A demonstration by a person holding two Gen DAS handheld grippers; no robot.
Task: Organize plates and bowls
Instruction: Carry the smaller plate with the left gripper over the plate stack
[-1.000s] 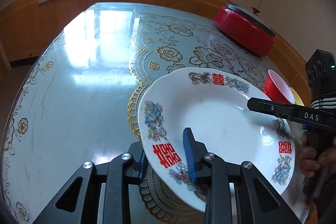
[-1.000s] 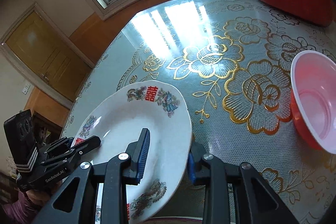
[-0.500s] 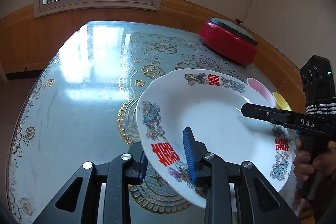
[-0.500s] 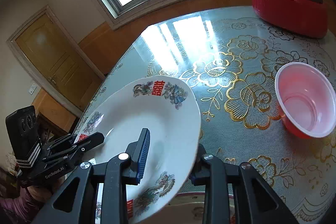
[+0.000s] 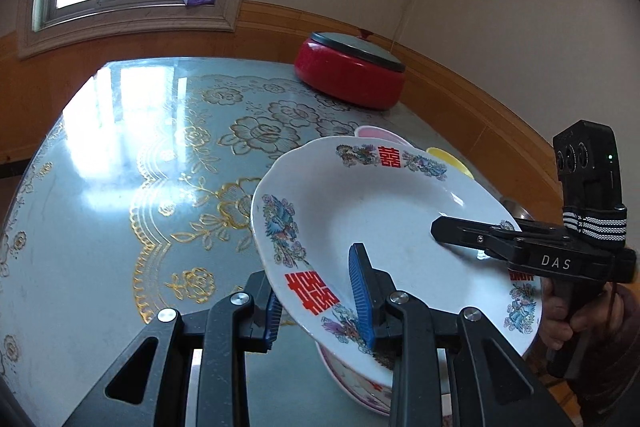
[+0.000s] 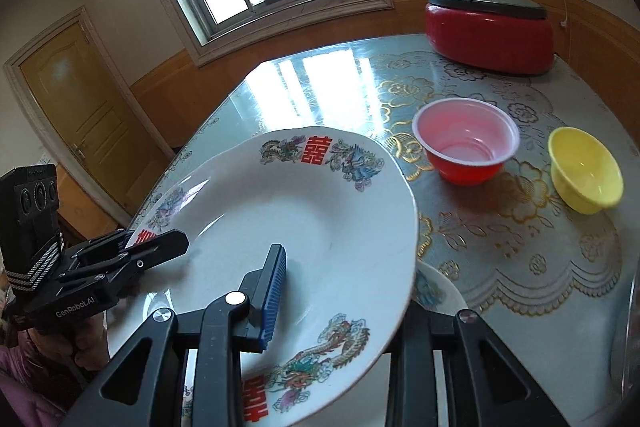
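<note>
A white plate (image 5: 400, 223) with red characters and dragon patterns hangs tilted above the table, held by both grippers. My left gripper (image 5: 320, 295) is shut on its near rim. My right gripper (image 6: 340, 291) is shut on the opposite rim of the plate (image 6: 312, 227). The right gripper also shows in the left wrist view (image 5: 472, 233), and the left gripper in the right wrist view (image 6: 160, 247). A second patterned plate (image 5: 360, 383) lies on the table right under the lifted one; its edge shows in the right wrist view (image 6: 436, 287).
A red plastic bowl (image 6: 466, 143) and a yellow bowl (image 6: 584, 171) stand on the table (image 5: 140, 167) to the right. A red lidded pot (image 5: 350, 71) sits at the far edge by the wall. The flowered cloth is under glass.
Both grippers have raised the plate higher off the table and kept their hold. The views tilted up, so the bowls and the lower plate came into sight.
</note>
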